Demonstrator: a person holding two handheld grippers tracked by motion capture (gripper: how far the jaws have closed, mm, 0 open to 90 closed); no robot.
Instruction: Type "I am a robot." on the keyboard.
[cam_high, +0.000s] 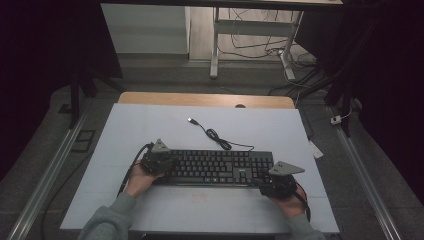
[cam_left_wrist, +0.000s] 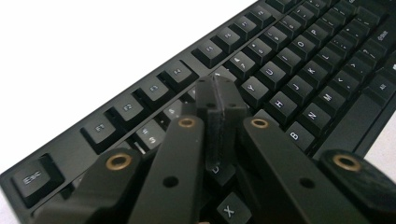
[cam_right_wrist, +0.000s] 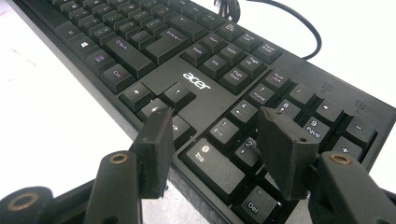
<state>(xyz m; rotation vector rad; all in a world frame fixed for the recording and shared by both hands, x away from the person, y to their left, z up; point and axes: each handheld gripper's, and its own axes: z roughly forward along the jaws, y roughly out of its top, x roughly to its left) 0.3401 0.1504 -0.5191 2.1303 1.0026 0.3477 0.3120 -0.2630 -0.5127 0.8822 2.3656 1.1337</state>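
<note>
keyboard (cam_high: 220, 167): black, full-size, flat on table | left gripper (cam_left_wrist: 219, 100): clenched, empty | right gripper (cam_right_wrist: 219, 140): released

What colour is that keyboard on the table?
Black, with pale lettering on the keys. The keyboard shows best in the right gripper view.

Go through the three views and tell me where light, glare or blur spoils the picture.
High view: dim, room edges nearly black, the black acer keyboard small with unreadable legends. Left gripper view: the white table sheet blows out to plain white; the left tool, jaws together, is soft up close. Right gripper view: the same washed-out white; the open right tool is blurred, the nearer key legends readable.
</note>
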